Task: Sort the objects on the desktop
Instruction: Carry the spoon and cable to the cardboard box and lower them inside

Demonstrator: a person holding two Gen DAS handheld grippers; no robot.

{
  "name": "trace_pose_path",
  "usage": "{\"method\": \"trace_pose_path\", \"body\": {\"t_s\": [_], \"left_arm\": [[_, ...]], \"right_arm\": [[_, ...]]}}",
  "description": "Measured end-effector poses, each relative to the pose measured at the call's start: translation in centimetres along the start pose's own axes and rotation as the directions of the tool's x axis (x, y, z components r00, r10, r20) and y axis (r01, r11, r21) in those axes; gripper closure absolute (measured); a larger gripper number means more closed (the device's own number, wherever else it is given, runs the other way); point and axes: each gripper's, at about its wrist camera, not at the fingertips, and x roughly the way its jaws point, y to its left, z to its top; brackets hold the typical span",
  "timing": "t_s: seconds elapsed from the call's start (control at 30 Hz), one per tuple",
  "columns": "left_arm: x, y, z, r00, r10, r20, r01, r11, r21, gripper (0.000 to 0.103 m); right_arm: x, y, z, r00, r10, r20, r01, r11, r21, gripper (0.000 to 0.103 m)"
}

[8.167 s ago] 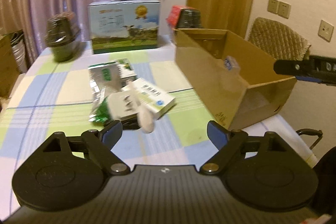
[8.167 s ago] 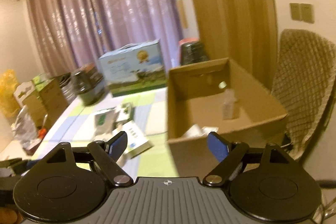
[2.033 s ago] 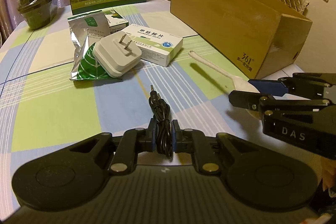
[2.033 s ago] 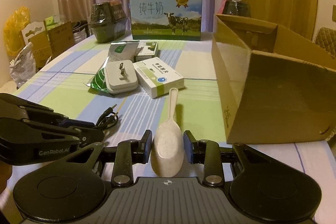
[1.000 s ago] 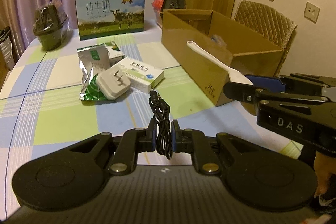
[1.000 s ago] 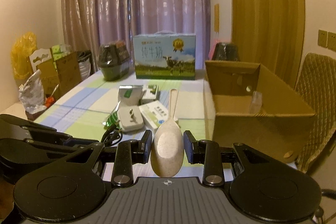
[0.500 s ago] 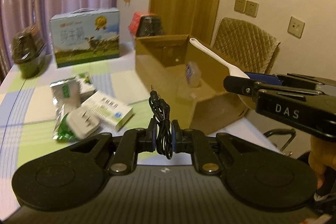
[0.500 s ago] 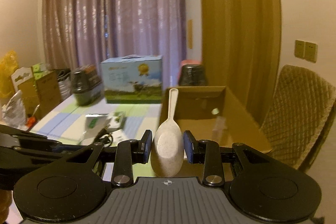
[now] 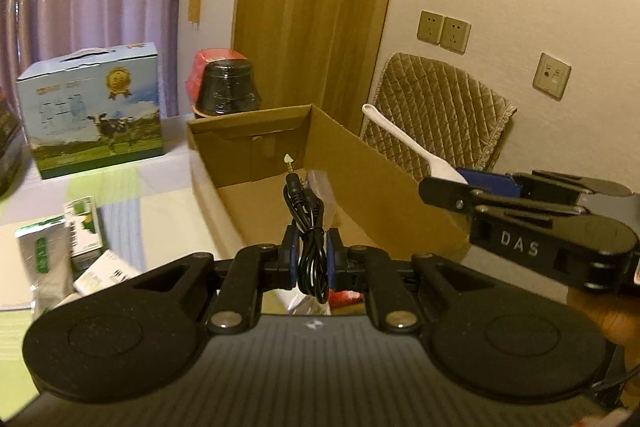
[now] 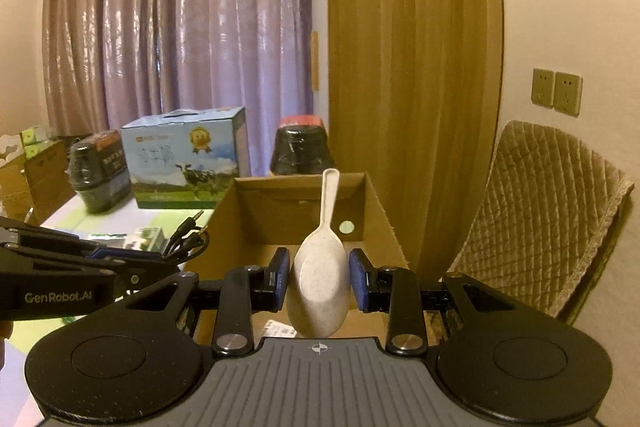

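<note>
The open cardboard box (image 9: pixel 372 167) stands on the bench (image 9: pixel 132 187) and serves as the landmark here. The left gripper (image 9: pixel 311 259) hangs over the near end of the box, its fingers (image 9: pixel 291 255) closed tight on a coiled black audio cable (image 9: pixel 308 223), whose plug ends point up and away toward the far wall of the box. Just to the right of it, at the box's right wall, the right gripper (image 9: pixel 464 183) has its fingers clamped on the bowl of a pale speckled rice spoon (image 10: pixel 320 267); the handle of the spoon rises toward the far end of the box. In the right wrist view the spoon sits over the open box, with the left gripper (image 10: pixel 160 259) and the cable (image 10: pixel 188 235) at the box's left wall.

Inside the box, a small clear packet (image 9: pixel 320 183) lies on the floor near the far wall. Left of the box on the bench lie a silver-green pouch (image 9: pixel 40 259) and a white medicine carton (image 9: pixel 104 271), blurred. Beyond the box's far left corner stands a milk carton case (image 9: pixel 94 111); directly behind the box is a black wrapped container (image 9: pixel 228 87). A quilted chair (image 9: pixel 440 115) stands to the right of the box.
</note>
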Motion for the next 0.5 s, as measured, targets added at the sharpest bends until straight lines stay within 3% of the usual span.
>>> {"method": "trace_pose_path", "body": {"t_s": [0.33, 0.5], "left_arm": [[4.4, -0.2, 0.4, 0.999, -0.025, -0.036, 0.025, 1.000, -0.006, 0.093], [5.6, 0.4, 0.8, 0.998, -0.042, -0.046, 0.039, 0.998, -0.056, 0.090]], "right_arm": [[2.1, -1.7, -0.6, 1.000, -0.011, -0.028, 0.012, 1.000, 0.014, 0.074], [2.4, -1.9, -0.9, 0.999, -0.010, -0.039, 0.011, 1.000, 0.017, 0.074]]}}
